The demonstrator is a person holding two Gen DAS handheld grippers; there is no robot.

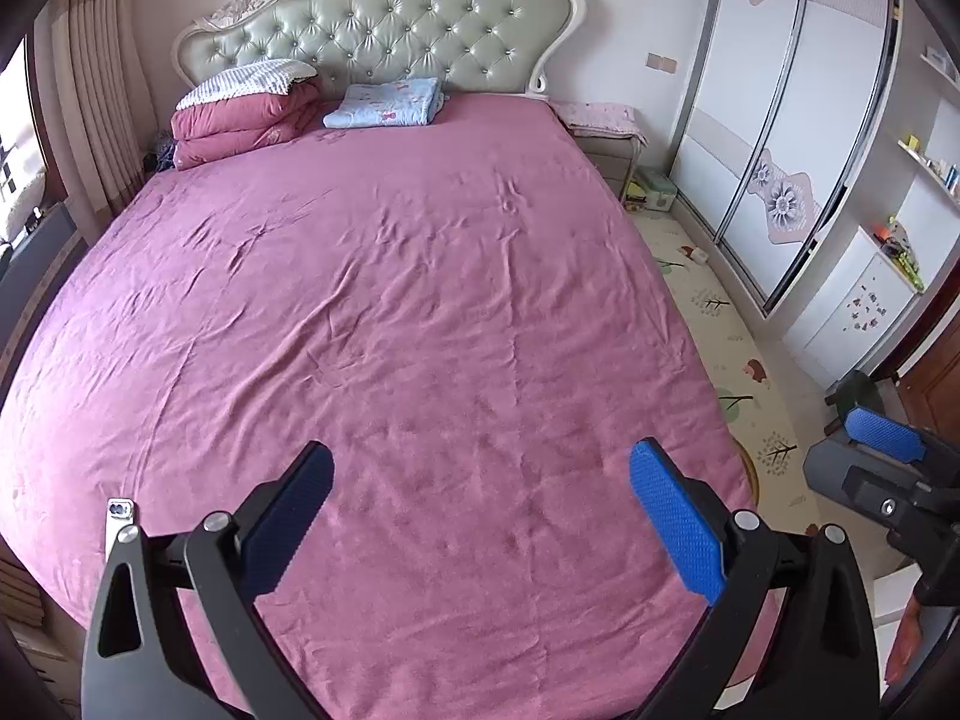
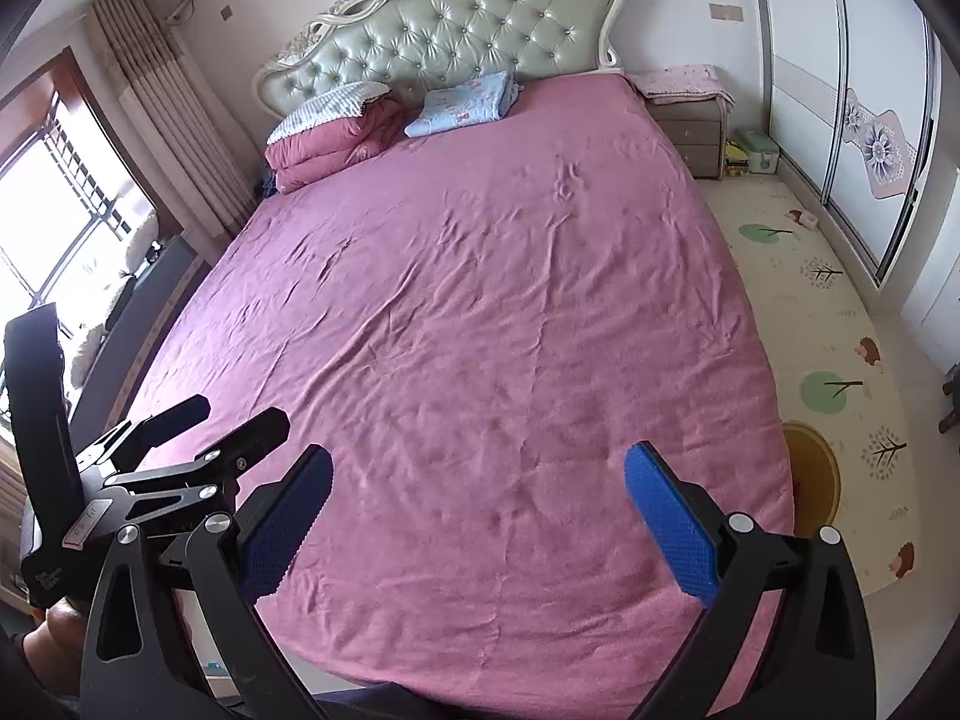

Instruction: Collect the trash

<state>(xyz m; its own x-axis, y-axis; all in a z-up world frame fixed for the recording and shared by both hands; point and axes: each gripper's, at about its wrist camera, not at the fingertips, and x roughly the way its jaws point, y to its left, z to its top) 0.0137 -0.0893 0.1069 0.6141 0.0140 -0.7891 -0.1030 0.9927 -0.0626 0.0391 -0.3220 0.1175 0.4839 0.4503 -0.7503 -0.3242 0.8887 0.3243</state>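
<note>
I am looking down over the foot of a wide bed covered by a wrinkled pink sheet, with both grippers held above its near edge. The left gripper has its blue-padded jaws spread wide with nothing between them, and the right gripper is likewise fully open and empty, only bare sheet showing in the gap. I judge they are held apart like this because nothing has been chosen to pick up.

At the far end, against the tufted green headboard, lie a folded red quilt on the left and a folded light-blue blanket just beside it. These look tidily stacked, so I do not count them as trash.

As for the trash itself, I see none on the sheet. To the right, on the patterned floor mat, a yellow round container sits close by the bed's near corner (possibly the bin, though I cannot be sure).
</note>
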